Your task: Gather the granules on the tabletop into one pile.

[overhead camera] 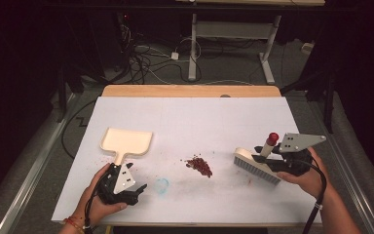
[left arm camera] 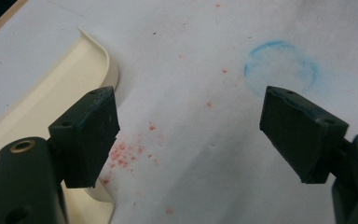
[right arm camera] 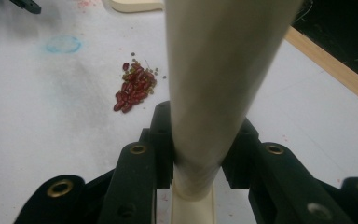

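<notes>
On the white table (overhead camera: 185, 117), the right gripper (right arm camera: 193, 163) clamps a brush handle (right arm camera: 214, 93), its bristles probably hidden.

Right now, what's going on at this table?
A person is working with a gripper in each hand, seemingly setting up to sweep. The right gripper is clamped on the cream handle of a hand brush, held right of a small pile of red beans on the white table. The left gripper stands open with nothing between its jaws, beside the handle of a cream dustpan that lies flat on the table, not yet picked up.
</notes>
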